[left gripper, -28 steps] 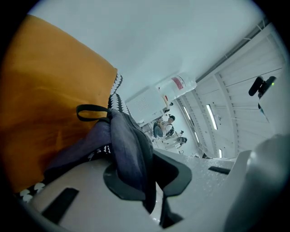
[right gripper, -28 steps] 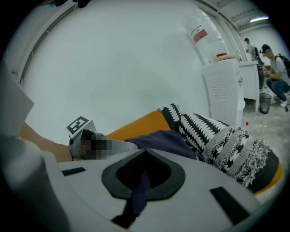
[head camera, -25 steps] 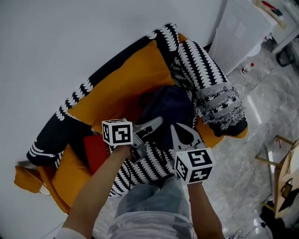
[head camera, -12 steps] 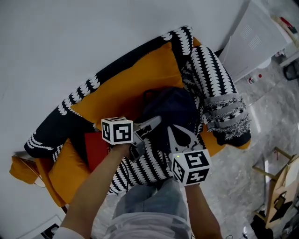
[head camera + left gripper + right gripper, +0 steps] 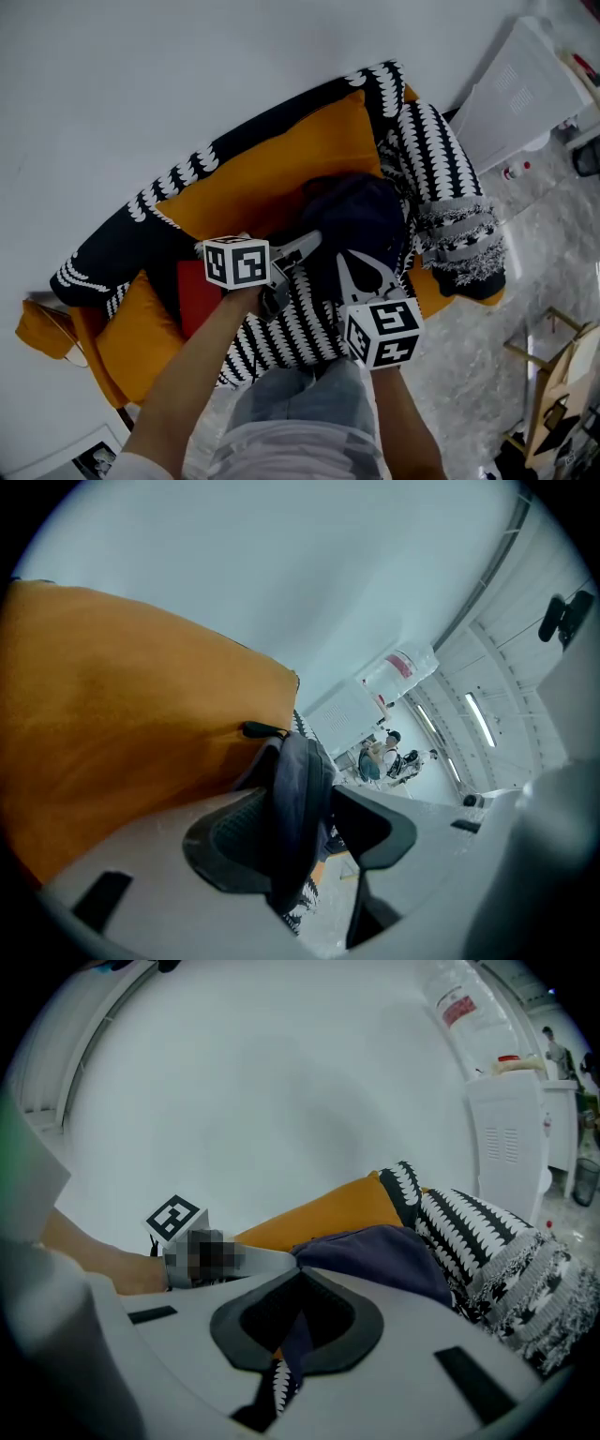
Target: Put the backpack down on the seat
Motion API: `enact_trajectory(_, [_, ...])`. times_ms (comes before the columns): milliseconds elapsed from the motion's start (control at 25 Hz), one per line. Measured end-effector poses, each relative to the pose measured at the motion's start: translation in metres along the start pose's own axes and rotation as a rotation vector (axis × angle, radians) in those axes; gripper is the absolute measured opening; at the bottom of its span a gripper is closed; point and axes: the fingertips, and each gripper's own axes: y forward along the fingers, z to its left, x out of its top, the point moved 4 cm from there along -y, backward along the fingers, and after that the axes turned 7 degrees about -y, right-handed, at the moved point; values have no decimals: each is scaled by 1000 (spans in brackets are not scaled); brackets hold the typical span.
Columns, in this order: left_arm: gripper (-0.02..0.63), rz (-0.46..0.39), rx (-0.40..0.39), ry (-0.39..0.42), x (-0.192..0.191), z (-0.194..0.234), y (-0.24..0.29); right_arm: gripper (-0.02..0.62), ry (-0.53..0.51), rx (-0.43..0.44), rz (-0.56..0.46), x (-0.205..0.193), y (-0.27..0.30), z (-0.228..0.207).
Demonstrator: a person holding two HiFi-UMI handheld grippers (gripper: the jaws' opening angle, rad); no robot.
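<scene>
A dark navy backpack [image 5: 361, 220] rests on the sofa's patterned seat [image 5: 300, 328] against the orange back cushion [image 5: 281, 173]. My left gripper [image 5: 298, 262] is at the backpack's left side. Its jaws have just been opening, and in the left gripper view [image 5: 314, 827] a dark strap [image 5: 295, 789] lies against one pad with a gap to the other. My right gripper [image 5: 361, 270] is at the backpack's near side. In the right gripper view [image 5: 298, 1321] the jaws are shut on a thin dark strap [image 5: 296, 1344] below the backpack [image 5: 384, 1255].
A red item [image 5: 192, 295] lies on the seat at the left. A grey fringed blanket [image 5: 459, 225] drapes the right armrest. A white appliance [image 5: 525, 94] stands beyond the sofa. A wooden frame [image 5: 553, 375] is on the floor at right. My legs are just below the grippers.
The sofa and backpack sit higher and further right in the head view. Both grippers have edged toward the sofa back. The left gripper's fingers stand further apart than before.
</scene>
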Motion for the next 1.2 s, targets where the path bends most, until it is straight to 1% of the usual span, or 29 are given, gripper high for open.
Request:
enact_trajectory(280, [201,-15,28,19,-7,-11,-28,0,-23,-3,-14,12,-14,19])
enact_trajectory(520, [199,-71,53,40,-8,-24,-53,0,-56,-4,-20,23,-22,37])
enact_trajectory(760, [199,-142,88,48,-14,-42,-89,0,-97,-1,-34,37,-37,63])
enact_trajectory(960, [198,-210,104,92,-11,-64,-117,0,-153,20,-57,55,-47,89])
enact_trajectory(1040, [198,-237,106,96,-13,-73,-129,0,-176,29,-64,61,-52,102])
enact_trajectory(1200, [175,-305,103,115,-13,-93,-156,0,-219,39,-89,75,-63,127])
